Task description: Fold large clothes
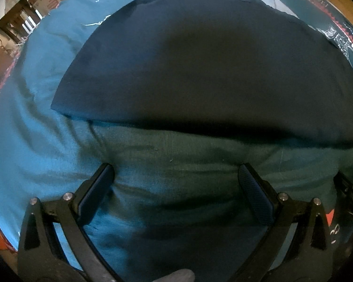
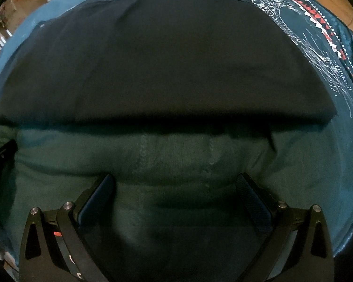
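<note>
Dark garment lying folded flat on the teal bedspread, both tools hovering empty.

The dark garment (image 1: 200, 65) lies just beyond the left gripper (image 1: 176, 178) and right gripper (image 2: 176, 188), both spread wide over the teal bedspread (image 1: 35, 141). For the next fold, I would pinch the garment's near edge at both corners evenly.

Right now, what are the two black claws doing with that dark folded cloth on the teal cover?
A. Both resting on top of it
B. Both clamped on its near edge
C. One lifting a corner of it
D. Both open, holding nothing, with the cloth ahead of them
D: the left gripper and right gripper have their jaws spread wide over the teal cover, and the dark cloth lies flat beyond the fingertips.
</note>
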The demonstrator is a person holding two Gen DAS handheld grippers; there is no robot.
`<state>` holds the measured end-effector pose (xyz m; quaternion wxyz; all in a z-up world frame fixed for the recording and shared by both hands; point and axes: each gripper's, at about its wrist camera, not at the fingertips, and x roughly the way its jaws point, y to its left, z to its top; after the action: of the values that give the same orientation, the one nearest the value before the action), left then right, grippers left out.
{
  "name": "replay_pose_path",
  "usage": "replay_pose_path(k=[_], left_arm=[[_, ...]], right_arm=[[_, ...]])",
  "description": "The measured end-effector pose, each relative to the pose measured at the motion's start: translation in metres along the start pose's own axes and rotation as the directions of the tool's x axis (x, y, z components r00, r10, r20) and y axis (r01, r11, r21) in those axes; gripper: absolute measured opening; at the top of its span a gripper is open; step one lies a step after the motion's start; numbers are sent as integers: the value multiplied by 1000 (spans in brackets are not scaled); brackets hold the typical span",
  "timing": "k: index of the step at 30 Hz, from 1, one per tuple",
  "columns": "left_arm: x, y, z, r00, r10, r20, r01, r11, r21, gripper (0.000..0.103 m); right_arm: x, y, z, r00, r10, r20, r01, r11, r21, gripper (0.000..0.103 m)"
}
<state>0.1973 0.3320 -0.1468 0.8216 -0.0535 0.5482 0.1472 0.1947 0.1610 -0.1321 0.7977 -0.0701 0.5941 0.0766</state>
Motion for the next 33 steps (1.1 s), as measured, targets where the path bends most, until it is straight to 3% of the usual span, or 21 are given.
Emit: replay_pose_path(k=[9,17,25,31,33], left_arm=[[3,2,-7,999,12,45,-12,1000,1,103],[-1,5,-37,977,-5,212,2,1000,15,103],[-7,3,-42,969,2,246,-6,1000,16,103],[-9,-2,-36,967,3,254,-8,1000,17,103],[-10,-1,-38,967,3,256,-8,1000,17,103]], right_arm=[[1,18,2,1000,1,4,-1,1000,-10,103],[3,21,-17,996,17,86,-14,999,-38,103],[-1,34,-51,954,23,300,-2,998,-68,103],[-5,21,-70,939,35,341,-13,998,-66,103],[-4,10,-63,938,38,345,-15,998,-68,103]])
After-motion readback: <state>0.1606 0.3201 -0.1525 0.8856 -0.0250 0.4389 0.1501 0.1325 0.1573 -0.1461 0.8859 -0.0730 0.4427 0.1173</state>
